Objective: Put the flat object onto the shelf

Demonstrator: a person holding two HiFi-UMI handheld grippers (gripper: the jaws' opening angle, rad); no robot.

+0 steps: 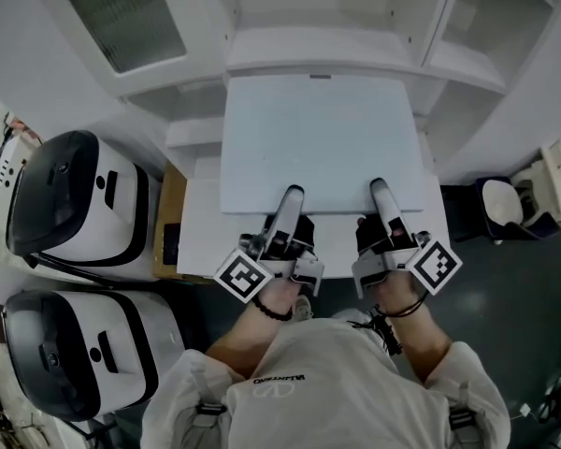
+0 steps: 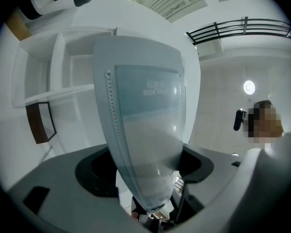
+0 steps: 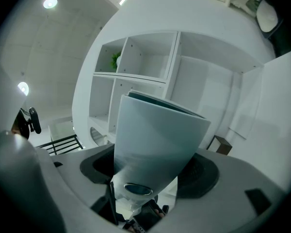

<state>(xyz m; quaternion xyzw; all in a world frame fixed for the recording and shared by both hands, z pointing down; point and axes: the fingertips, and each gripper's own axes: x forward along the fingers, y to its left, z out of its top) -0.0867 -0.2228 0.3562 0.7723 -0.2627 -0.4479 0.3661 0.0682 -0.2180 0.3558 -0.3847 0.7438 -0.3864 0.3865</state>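
A person, seen from above, is holding a two-jaw tool in each hand, both arms reaching forward side by side. The left tool [image 1: 290, 195] is clamping the near edge of the flat object [image 1: 320, 138], a pale blue-white rectangular panel, towards its left corner. The right tool [image 1: 379, 187] is clamping the same near edge towards its right corner. In each gripper view the panel is sitting between that tool's jaws and stretching away from the camera, so both tools are closed on it and neither is empty.

The flat object is lying roughly level in front of the person, just before a white shelf unit [image 1: 323, 56]. Its far edge is reaching the front ledge of the shelf; whether it is touching cannot be told. A glass-paned cabinet door [image 1: 122, 19] is standing open at the upper left. Below the panel's near left corner a white worktop [image 1: 196, 237] is showing.

In the left gripper view a row of small dots is running along the panel's left edge. In the right gripper view the shelf's open compartments are showing behind the panel, with something green in the upper left one.

Two white-and-black machines [image 1: 73, 199] are standing at the person's left, well apart from the panel.
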